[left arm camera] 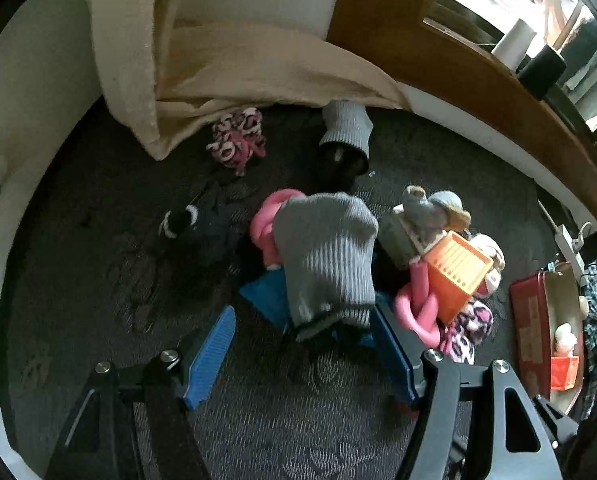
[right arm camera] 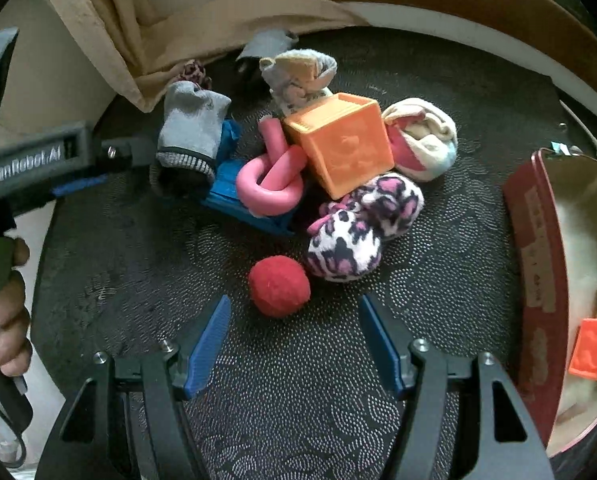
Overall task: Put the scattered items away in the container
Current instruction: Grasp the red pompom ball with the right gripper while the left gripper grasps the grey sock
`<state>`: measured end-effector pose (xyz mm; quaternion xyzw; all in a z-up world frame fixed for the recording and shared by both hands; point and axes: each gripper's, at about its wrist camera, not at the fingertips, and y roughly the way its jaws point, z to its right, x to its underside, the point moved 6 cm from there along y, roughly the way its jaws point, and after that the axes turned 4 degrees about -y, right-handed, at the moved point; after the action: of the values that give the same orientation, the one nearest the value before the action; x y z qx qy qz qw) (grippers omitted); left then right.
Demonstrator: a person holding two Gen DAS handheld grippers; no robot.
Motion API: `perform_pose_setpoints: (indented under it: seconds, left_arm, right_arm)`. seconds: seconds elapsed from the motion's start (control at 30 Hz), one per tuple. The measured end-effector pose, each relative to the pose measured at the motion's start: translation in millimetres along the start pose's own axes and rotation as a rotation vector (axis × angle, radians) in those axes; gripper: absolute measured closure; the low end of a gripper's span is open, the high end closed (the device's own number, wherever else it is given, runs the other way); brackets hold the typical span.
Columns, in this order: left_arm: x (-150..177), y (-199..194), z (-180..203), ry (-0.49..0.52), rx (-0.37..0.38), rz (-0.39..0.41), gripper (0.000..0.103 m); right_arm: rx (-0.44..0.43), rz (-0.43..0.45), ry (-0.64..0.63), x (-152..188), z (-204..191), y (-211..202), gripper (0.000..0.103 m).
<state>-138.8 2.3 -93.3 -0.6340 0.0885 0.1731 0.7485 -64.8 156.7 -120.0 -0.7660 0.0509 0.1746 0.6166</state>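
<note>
A pile of items lies on the dark carpet: a grey sock [left arm camera: 324, 260] [right arm camera: 190, 128], a pink knotted ring [right arm camera: 270, 184], an orange cube [right arm camera: 346, 144] [left arm camera: 456, 276], leopard-print socks [right arm camera: 358, 228], a red ball [right arm camera: 279, 285] and a blue piece [right arm camera: 234, 192]. My left gripper [left arm camera: 302, 344] is open, its fingers either side of the grey sock's cuff. My right gripper [right arm camera: 294, 340] is open just behind the red ball. The red container [right arm camera: 538, 280] [left arm camera: 532, 332] stands to the right and holds an orange cube [right arm camera: 594, 354].
A beige curtain [left arm camera: 226, 68] hangs at the back by a wooden sill [left arm camera: 478, 72]. Another grey sock [left arm camera: 346, 130], a pink patterned sock [left arm camera: 238, 140] and a dark sock [left arm camera: 202, 228] lie farther back. A pale rolled sock [right arm camera: 422, 140] sits behind the cube.
</note>
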Motion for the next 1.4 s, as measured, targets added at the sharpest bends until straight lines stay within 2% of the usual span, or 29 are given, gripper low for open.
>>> perform_pose_setpoints:
  seconds: [0.13,0.53,0.67,0.73,0.97,1.0,1.4]
  left_arm:
    - [-11.6,15.5,2.5,0.004,0.005,-0.018,0.032]
    - [-28.5,46.4,3.0,-0.01,0.03,-0.058,0.032]
    - [-30.4,50.5,4.3,-0.008,0.042,-0.058,0.032]
    - [-30.9,51.8,5.4,-0.004,0.045,-0.056,0.032]
    - [-31.2,47.7,12.0,0.016,0.068,-0.048,0.055]
    - [-31.0,46.7,12.5,0.016,0.074,-0.047,0.063]
    - [-27.3,32.7,14.0,0.021,0.105,-0.029,0.075]
  right_arm:
    - [0.021,-0.02,-0.022,-3.9,-6.5,11.3,0.034]
    - [0.04,-0.063,-0.084,-11.8,-22.5,37.0,0.053]
    - [0.043,-0.064,-0.083,-13.3,-21.7,39.8,0.064]
    - [0.042,-0.062,-0.082,-13.8,-20.9,39.6,0.065]
    - [0.051,-0.048,-0.096,-14.2,-21.4,35.1,0.067]
    - [0.052,-0.045,-0.097,-14.3,-21.3,33.8,0.068]
    - [0.058,0.012,-0.094,-19.0,-12.5,11.1,0.068]
